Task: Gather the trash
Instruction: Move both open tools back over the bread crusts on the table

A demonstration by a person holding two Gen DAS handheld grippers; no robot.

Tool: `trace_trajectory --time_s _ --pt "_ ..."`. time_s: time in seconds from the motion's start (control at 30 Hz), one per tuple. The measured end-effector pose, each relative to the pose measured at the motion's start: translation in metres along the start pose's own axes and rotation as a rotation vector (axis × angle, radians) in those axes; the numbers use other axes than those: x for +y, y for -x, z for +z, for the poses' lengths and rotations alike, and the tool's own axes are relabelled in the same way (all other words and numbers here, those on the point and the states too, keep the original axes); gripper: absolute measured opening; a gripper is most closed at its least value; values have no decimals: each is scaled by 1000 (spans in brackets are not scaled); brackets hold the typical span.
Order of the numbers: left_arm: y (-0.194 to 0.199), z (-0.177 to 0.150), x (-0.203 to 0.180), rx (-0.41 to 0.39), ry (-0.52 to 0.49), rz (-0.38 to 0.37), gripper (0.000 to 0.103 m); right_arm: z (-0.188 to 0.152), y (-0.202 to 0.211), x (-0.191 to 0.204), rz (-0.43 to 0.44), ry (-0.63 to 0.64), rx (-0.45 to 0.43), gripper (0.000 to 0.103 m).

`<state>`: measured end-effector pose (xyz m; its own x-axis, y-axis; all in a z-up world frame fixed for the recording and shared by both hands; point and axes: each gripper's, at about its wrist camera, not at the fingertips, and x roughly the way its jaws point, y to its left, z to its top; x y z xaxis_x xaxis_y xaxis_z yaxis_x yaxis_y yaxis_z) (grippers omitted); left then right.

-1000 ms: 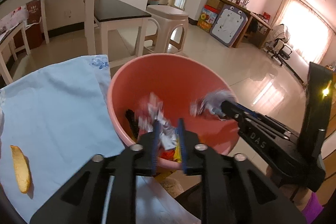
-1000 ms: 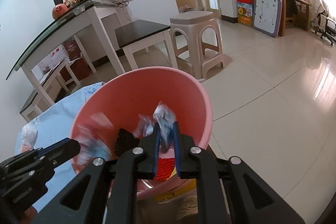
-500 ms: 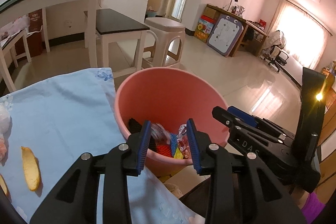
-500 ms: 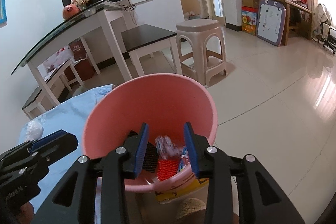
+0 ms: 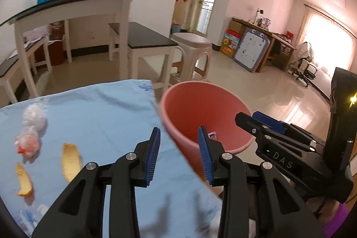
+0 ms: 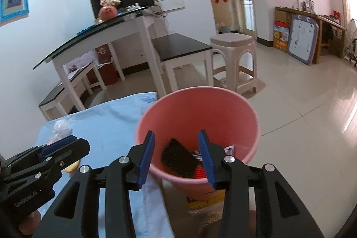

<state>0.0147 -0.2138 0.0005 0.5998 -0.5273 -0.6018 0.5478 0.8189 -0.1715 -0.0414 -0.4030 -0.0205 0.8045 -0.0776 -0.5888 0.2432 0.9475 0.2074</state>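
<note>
A pink bin (image 5: 202, 108) stands at the right edge of the blue-clothed table (image 5: 100, 113); it also shows in the right wrist view (image 6: 198, 113), holding a black wrapper (image 6: 178, 157) and other scraps. My left gripper (image 5: 179, 154) is open and empty, above the table edge beside the bin. My right gripper (image 6: 176, 155) is open and empty over the bin's near rim; it also shows in the left wrist view (image 5: 263, 124). On the cloth lie two orange peel pieces (image 5: 70, 162) (image 5: 23, 180) and crumpled plastic wrappers (image 5: 31, 133).
A white glass-topped desk (image 6: 104, 37), a dark-topped stool (image 6: 180, 48) and a beige plastic stool (image 6: 234, 55) stand beyond the table on the tiled floor. A yellow object (image 6: 205, 200) sits under the bin.
Both grippers opened and dropped their trash into the bin, then drew back. The left view swung left, bringing the peels and wrappers into sight.
</note>
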Motion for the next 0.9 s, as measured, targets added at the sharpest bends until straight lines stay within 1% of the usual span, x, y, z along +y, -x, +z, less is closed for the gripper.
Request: trace_trajectory --time_s 0.13,0.2,0.4,0.5,0.6,0.67,0.7,0.77,0.9 --pt "20 -11 21 -14 31 33 35 -5 0 26 38 20 12 40" --pt "31 -16 31 -24 35 62 35 -10 -2 40 63 29 25 41" --pt "75 -39 77 -63 80 194 35 -22 -16 86 134 68 83 41" --pt "93 -53 105 -67 127 265 35 -30 -25 108 162 91 107 41" --pt "104 -62 132 -60 171 306 35 -37 -34 128 205 102 125 41" --pt "111 -73 152 -47 225 338 35 -40 -41 138 228 99 137 41" --pt "113 -78 163 -35 267 348 35 -41 -44 143 241 95 144 41" --pt "113 -86 178 -13 334 342 35 -45 -51 154 274 88 160 42" --pt "106 -95 194 34 451 288 35 -52 -59 170 297 120 182 43"
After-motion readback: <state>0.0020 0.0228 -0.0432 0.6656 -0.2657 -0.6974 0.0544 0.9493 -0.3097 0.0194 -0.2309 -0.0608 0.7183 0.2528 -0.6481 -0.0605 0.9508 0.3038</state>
